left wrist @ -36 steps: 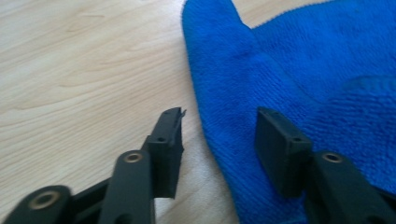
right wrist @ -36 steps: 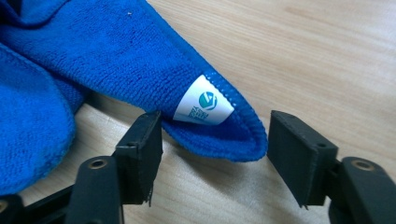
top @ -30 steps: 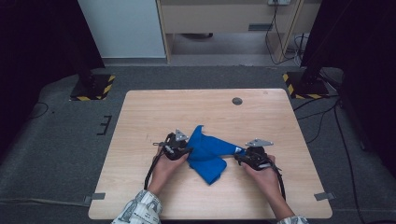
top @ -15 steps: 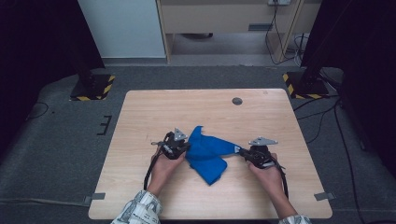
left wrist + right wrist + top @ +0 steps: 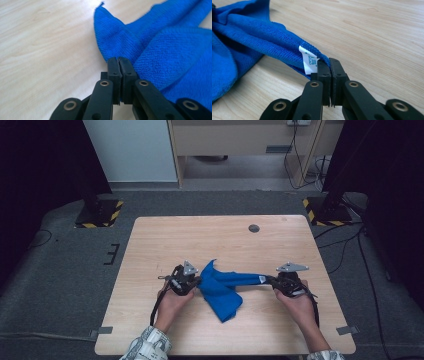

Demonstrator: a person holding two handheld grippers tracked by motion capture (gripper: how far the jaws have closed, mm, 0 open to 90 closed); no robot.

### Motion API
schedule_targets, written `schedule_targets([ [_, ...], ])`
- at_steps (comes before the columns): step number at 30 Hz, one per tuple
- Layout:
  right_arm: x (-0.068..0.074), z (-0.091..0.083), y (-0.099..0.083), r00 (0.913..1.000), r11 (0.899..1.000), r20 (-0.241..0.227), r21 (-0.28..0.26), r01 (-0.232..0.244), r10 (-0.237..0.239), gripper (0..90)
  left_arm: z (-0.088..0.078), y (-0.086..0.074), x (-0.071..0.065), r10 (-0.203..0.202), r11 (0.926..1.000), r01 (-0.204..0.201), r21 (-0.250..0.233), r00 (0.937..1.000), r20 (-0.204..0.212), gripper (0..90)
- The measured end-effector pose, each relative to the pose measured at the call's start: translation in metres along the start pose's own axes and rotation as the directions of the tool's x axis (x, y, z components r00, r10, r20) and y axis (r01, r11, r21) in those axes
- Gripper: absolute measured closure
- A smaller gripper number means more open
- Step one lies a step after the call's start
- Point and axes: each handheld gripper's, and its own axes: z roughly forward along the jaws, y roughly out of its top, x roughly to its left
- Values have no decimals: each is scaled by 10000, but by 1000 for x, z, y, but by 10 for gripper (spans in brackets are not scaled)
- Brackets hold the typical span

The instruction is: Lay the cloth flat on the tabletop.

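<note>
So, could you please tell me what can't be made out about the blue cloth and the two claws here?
- Print on the white label of the blue cloth: too small and blurred in the right gripper view.
- How much cloth sits inside the left claw and the right claw: hidden by the shut pads.
- Cloth's right part: cut off by the left gripper view's edge.
- Dark round mark on the table: too small in the high view.

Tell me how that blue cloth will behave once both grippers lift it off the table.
The blue cloth will probably sag: it is soft terry, bunched in loose folds. It looks light, so the thin pinch by the left gripper and right gripper likely holds. The corner by the white label might slip.
</note>
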Motion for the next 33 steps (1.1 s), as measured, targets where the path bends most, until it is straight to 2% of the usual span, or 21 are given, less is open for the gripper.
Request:
schedule_targets([
  [2, 4, 4, 0, 9998, 9999, -123, 77, 134, -134, 883, -2, -6, -4, 158, 9996, -154, 253, 9998, -139, 881],
  [6, 10, 15, 0, 9990, 9993, -281, 114, 364, -361, 869, 1, -15, -3, 5, 9981, 1, 611, 9999, -101, 879],
  [10, 13, 21, -2, 9984, 9989, -368, 154, 438, -432, 807, 4, -18, 0, -289, 9982, 291, 520, 9996, -39, 849],
  [13, 13, 20, -2, 9983, 9990, -388, -32, 435, -436, 711, 1, -18, 3, -531, 9982, 538, 277, 9983, -246, 713],
  [17, 13, 18, -3, 9985, 9997, -519, -140, 178, -185, 548, -4, -16, 8, -942, 9952, 935, -276, 9953, -229, 547],
  [22, 12, 15, -5, 9989, 9995, -469, -319, 10, -25, 452, -6, -8, 13, -1121, 9882, 1114, -1051, 9937, -11, 420],
  [25, 11, 14, -5, 9992, 9989, -395, -462, -92, 73, 404, -2, 4, 18, -1269, 9804, 1284, -1491, 9917, 193, 404],
  [28, 12, 14, -5, 9996, 9988, -270, -492, -49, 36, 356, 7, 18, 25, -1523, 9728, 1550, -1723, 9879, 287, 386],
  [33, 13, 12, -6, 9996, 9982, -156, -559, -235, 226, 297, 27, 31, 37, -1429, 9811, 1400, -1334, 9897, -124, 375],
])
